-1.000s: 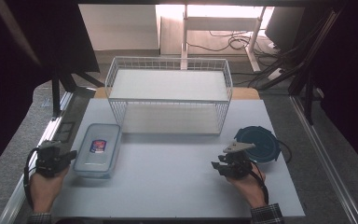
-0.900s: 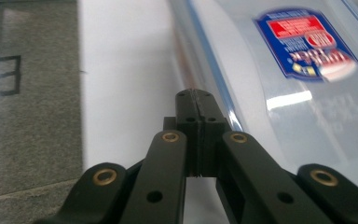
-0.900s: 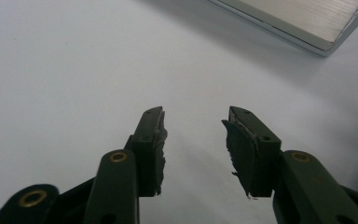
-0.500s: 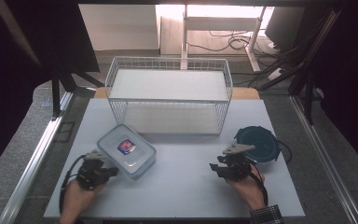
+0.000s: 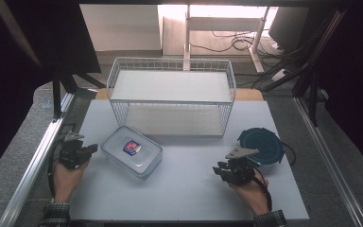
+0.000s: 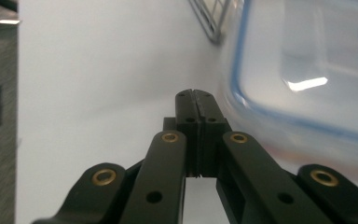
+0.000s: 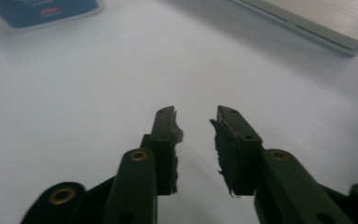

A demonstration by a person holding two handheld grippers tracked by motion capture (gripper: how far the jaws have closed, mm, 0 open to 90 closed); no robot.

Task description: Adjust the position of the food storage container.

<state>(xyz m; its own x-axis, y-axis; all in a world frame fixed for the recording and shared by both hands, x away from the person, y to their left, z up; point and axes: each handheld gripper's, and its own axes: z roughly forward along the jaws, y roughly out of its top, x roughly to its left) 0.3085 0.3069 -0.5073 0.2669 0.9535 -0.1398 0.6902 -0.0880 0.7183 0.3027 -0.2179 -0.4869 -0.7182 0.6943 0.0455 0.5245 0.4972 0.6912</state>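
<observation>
A clear plastic box (image 5: 131,152) with a blue-rimmed lid and a red and blue label lies slanted on the white table, left of the middle. My left gripper (image 5: 92,149) sits just left of it, apart from it, jaws shut with nothing between them. In the left gripper view the shut gripper (image 6: 195,94) points past the box's near corner (image 6: 303,70). My right gripper (image 5: 216,169) rests on the table at the right front, pointing left, open and empty. In the right gripper view its open gripper (image 7: 195,115) faces bare table, with the box's label (image 7: 42,9) far off.
A white wire rack (image 5: 170,92) with two shelves stands at the back middle; its lower shelf edge (image 7: 307,18) appears in the right gripper view. A round dark blue lid (image 5: 261,146) lies right of my right gripper. A metal rail (image 5: 38,156) runs along the table's left edge.
The box slid to the right and turned askew. My left gripper moved in toward it from the far left, then drew back a little to the left. The right gripper barely moved.
</observation>
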